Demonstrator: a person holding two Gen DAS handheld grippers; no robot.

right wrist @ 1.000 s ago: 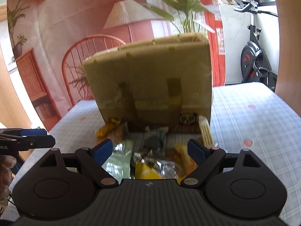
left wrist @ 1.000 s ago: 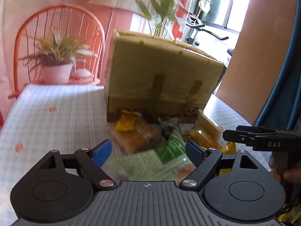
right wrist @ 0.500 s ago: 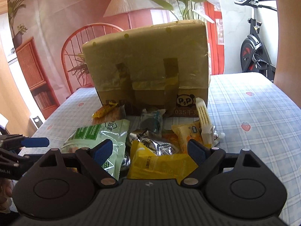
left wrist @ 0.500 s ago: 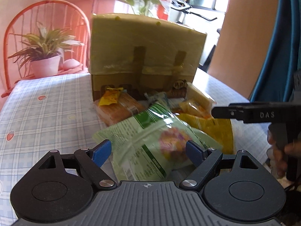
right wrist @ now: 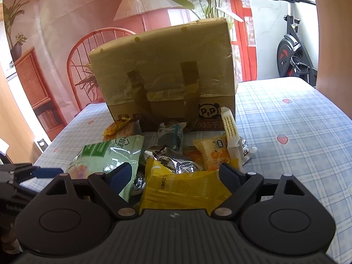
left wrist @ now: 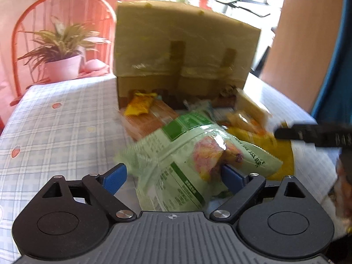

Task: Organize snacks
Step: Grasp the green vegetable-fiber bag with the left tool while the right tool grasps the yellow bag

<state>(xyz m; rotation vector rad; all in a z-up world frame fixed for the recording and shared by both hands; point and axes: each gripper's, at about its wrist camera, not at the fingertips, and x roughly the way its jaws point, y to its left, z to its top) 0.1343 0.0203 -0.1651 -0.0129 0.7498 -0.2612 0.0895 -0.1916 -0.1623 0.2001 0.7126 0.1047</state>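
A pile of snack packets lies on the checked tablecloth in front of a taped cardboard box (left wrist: pixel 182 44) (right wrist: pixel 162 66). A green snack bag (left wrist: pixel 187 160) (right wrist: pixel 105 154) lies between the blue pads of my left gripper (left wrist: pixel 173 171). Its jaws are opening, and the left pad stands apart from the bag. My right gripper (right wrist: pixel 177 171) is open over a yellow bag (right wrist: pixel 182 187) that lies between its fingers, not squeezed. Each gripper shows in the other's view: the right one's black finger (left wrist: pixel 308 135), the left one's blue tip (right wrist: pixel 44 172).
An orange wafer pack (left wrist: pixel 151 121), a small yellow packet (left wrist: pixel 138 105), a silver packet (right wrist: pixel 173 160), an orange packet (right wrist: pixel 213 151) and a long white pack (right wrist: pixel 230 129) crowd the box's foot. Behind stand a red chair (left wrist: pixel 22 33) with a potted plant (left wrist: pixel 63 66).
My left gripper has come forward and down, so the green bag now fills the space between its pads, which stand a little wider. The right view has barely shifted in the last half second.
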